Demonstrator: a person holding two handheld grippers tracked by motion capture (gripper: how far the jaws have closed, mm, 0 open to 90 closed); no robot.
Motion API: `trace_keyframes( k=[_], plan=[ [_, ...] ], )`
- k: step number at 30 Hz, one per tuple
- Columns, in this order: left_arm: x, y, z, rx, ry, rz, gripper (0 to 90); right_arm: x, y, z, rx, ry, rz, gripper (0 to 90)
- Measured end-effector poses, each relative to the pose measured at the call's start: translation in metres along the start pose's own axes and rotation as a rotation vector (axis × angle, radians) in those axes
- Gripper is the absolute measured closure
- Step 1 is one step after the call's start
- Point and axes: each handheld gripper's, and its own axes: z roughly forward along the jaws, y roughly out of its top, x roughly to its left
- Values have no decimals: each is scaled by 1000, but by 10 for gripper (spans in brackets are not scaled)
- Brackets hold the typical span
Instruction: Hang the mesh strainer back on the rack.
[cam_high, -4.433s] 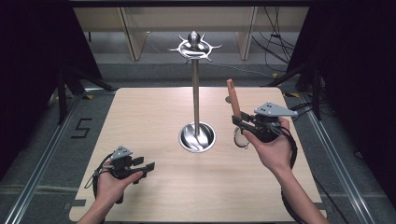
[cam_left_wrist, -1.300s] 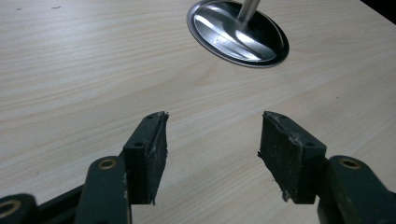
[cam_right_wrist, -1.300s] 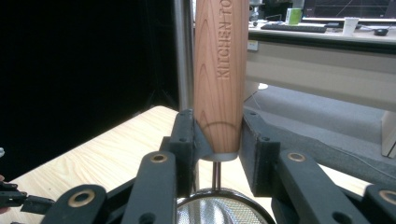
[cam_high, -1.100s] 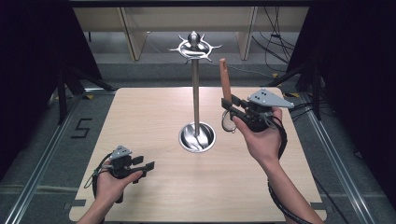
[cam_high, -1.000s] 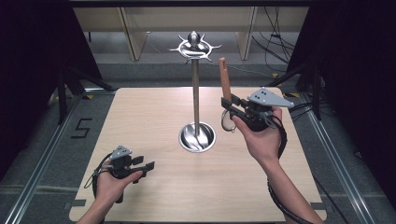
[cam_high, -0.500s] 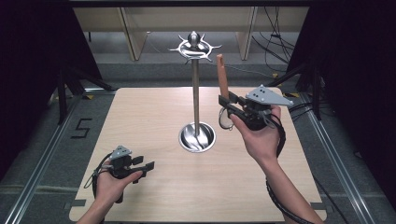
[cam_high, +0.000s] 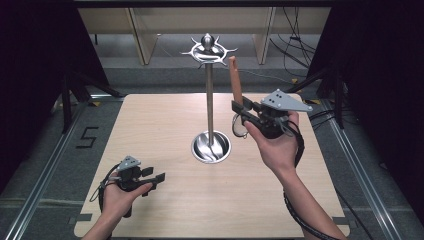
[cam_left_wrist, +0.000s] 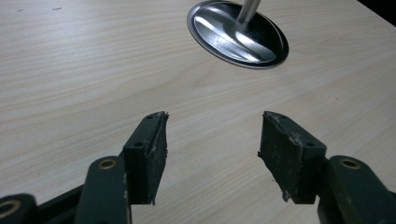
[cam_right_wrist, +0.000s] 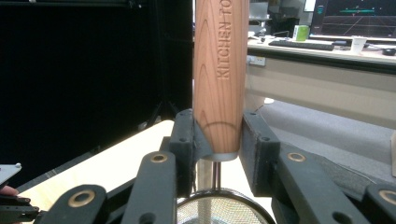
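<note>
Pale wooden table lay ringed by darkness. Above its far right part, the right gripper was raised on a lifted forearm, clamped on a wooden-handled strainer: handle upright, mesh end down, beside the hook stand. Low near the table's front left, the left gripper rested with its jaws spread and nothing between them.

Strainer upright in R gripper, beside stand

a pale wooden table was seen on a grey floor. a "5" was marked on the floor at the table's left. wooden shelving and cables were seen behind.
</note>
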Motion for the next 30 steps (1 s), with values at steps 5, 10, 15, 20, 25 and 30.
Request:
trace_keyframes(
  k=[5, 10, 15, 20, 25, 30],
  plan=[
    [0, 0, -1, -3, 2, -2, 406, 0, 1, 2, 8, 9, -2, 695],
    [-1, 0, 0, -1, 2, -2, 406, -1, 3, 2, -1, 4, -26, 696],
    [0, 0, 0, -2, 2, -4, 406, 1, 3, 3, 3, 8, -1, 696],
    [0, 0, -1, -2, 3, -3, 406, 1, 5, 5, 1, 19, -20, 696],
    [0, 0, -1, -3, 2, -4, 406, 5, 5, 9, 23, 17, 3, 696],
    [0, 0, -1, -5, 0, -5, 406, 4, 4, 14, 11, 12, -9, 696]
  ],
)
